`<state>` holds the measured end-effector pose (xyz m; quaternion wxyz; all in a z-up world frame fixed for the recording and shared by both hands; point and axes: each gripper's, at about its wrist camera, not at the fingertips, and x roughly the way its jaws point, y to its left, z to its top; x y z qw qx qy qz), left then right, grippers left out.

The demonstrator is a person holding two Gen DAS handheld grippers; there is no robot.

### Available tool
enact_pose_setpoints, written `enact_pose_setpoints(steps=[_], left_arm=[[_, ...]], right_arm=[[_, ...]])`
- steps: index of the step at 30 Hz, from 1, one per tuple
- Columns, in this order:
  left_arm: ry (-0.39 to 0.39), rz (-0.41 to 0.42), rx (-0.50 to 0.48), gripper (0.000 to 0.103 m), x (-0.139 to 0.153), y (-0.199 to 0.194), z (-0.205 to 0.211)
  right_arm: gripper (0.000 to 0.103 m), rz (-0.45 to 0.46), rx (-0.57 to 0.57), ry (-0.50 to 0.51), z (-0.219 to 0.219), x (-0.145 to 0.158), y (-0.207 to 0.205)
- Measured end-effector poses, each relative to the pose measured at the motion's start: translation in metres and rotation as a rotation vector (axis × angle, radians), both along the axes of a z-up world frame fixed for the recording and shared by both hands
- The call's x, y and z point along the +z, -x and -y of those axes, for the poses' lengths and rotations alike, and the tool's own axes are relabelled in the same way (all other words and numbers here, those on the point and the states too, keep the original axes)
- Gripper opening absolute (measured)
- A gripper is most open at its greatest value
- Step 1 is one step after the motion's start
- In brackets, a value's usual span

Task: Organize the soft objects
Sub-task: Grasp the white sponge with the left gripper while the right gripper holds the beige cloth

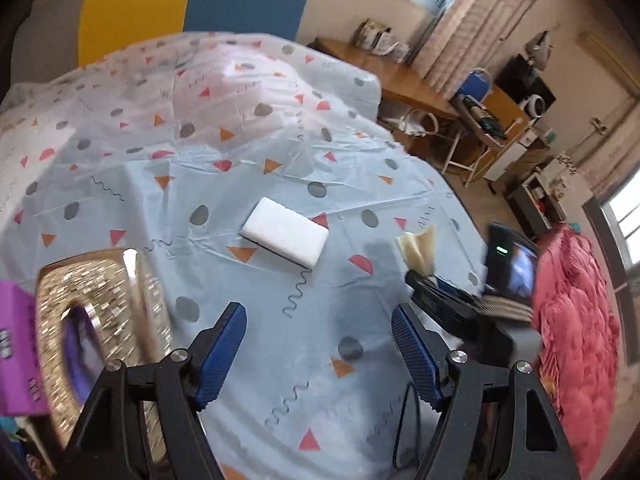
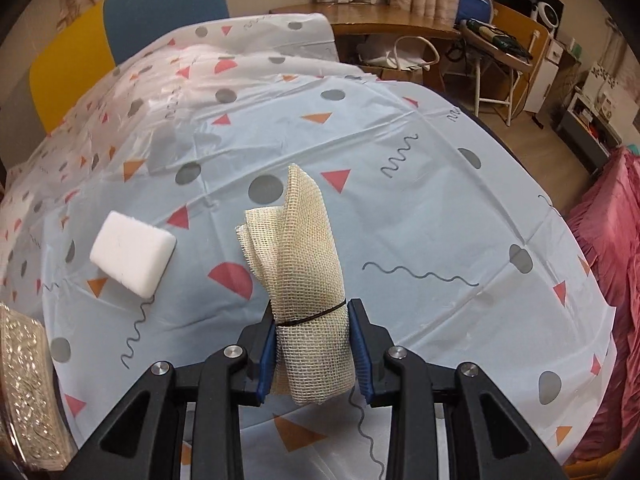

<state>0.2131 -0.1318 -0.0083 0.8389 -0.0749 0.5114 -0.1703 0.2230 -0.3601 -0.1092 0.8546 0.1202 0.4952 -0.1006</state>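
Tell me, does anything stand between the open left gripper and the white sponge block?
Nothing visible does. Only bare patterned tablecloth lies between the left gripper and the white rectangular sponge block.

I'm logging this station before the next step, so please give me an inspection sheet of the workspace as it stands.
Surface: table under a light blue patterned tablecloth, creased.
Job's things: white sponge block lying flat on the cloth; beige mesh cloth roll tied with a thin dark band, held off the cloth.
Clutter: shiny embossed silver tray at the table's left edge, a purple box beside it.
Grippers: right gripper shut on the mesh cloth roll; left gripper open, nothing between its pads.
Cables: a thin dark cable loops near the left gripper.
Surroundings: blue and yellow chair backs, wooden desk, pink quilt.
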Motion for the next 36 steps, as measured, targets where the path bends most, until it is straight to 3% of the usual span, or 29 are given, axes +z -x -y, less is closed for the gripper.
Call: enact_pose_setpoints(steps=[7, 16, 20, 29, 32, 36], left_arm=[[-0.001, -0.153, 0.134, 0.076, -0.058, -0.068, 0.016], [-0.008, -0.233, 0.247, 0.076, -0.101, -0.124, 0.038], [-0.016, -0.226, 0.284, 0.077, -0.106, -0.14, 0.041], [-0.212, -0.188, 0.17, 0.082, -0.117, -0.157, 0.061], [-0.183, -0.184, 0.176, 0.076, -0.116, -0.152, 0.052], [-0.182, -0.179, 0.065, 0.065, -0.11, -0.134, 0.051]], right_arm=[[0.032, 0.043, -0.019, -0.06, 0.011, 0.008, 0.0], [0.032, 0.07, 0.003, -0.114, 0.01, 0.012, 0.002], [0.032, 0.081, 0.022, -0.114, 0.006, 0.015, 0.003], [0.032, 0.056, 0.066, -0.108, -0.002, 0.011, 0.0], [0.032, 0.03, 0.095, -0.071, -0.011, 0.007, -0.001], [0.032, 0.014, 0.088, -0.066, -0.008, 0.003, -0.002]])
